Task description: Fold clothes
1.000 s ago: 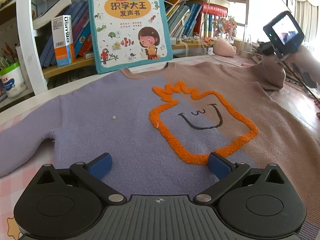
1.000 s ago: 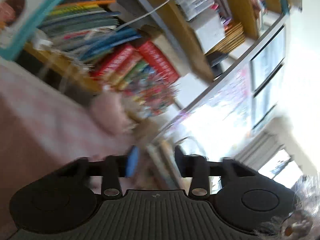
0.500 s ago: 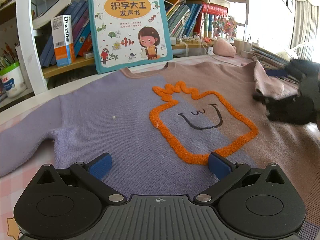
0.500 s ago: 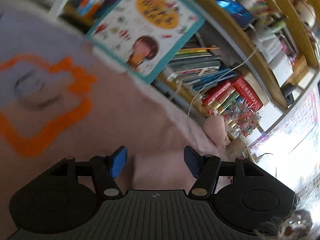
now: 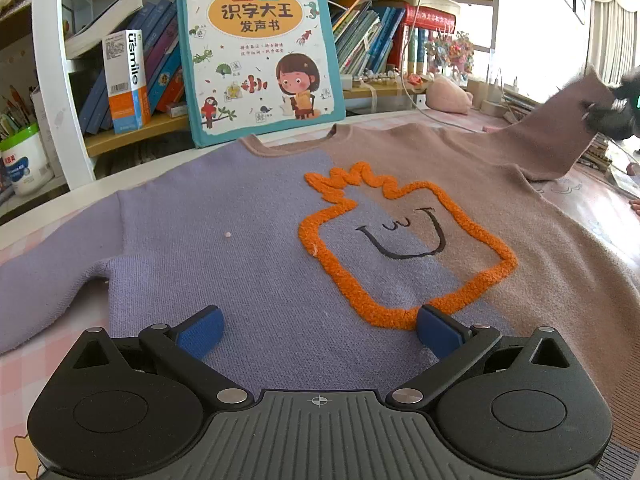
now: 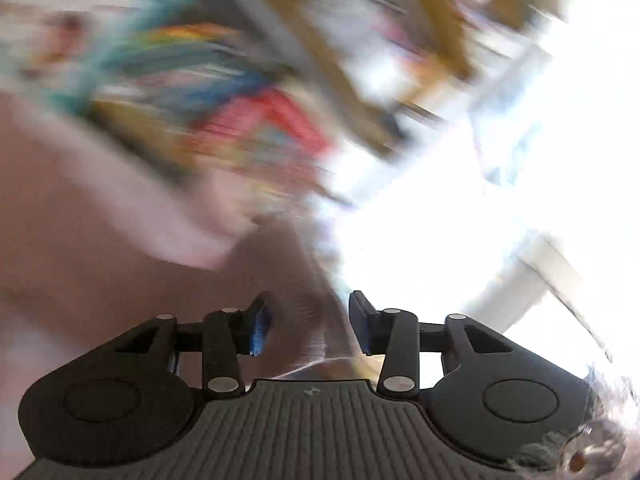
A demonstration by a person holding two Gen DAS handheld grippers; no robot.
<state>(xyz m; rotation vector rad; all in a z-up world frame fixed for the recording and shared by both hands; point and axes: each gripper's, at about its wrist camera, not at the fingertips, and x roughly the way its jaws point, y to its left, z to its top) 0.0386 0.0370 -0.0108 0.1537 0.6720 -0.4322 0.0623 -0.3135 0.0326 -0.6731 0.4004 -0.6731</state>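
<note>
A purple and brown sweater [image 5: 248, 248] with an orange fuzzy outline lies flat, front up, on the table. My left gripper [image 5: 319, 330] is open and empty, low over the sweater's bottom hem. My right gripper [image 6: 307, 326] shows in the left wrist view [image 5: 612, 114] at the far right, holding the brown sleeve [image 5: 568, 136] lifted off the table. In the blurred right wrist view the brown sleeve cloth [image 6: 308, 312] sits between its blue pads [image 6: 260, 326], which stand a little apart.
A bookshelf with books stands behind the table, and a large picture book [image 5: 260, 52] leans at the sweater's collar. A white tub [image 5: 24, 164] stands at the left. A pink plush toy [image 5: 446, 94] lies back right. The pink checked table cover [image 5: 48, 364] shows at left.
My right gripper dropped to the brown sleeve, closed on it and lifted it up to the right. The left gripper has not moved.
</note>
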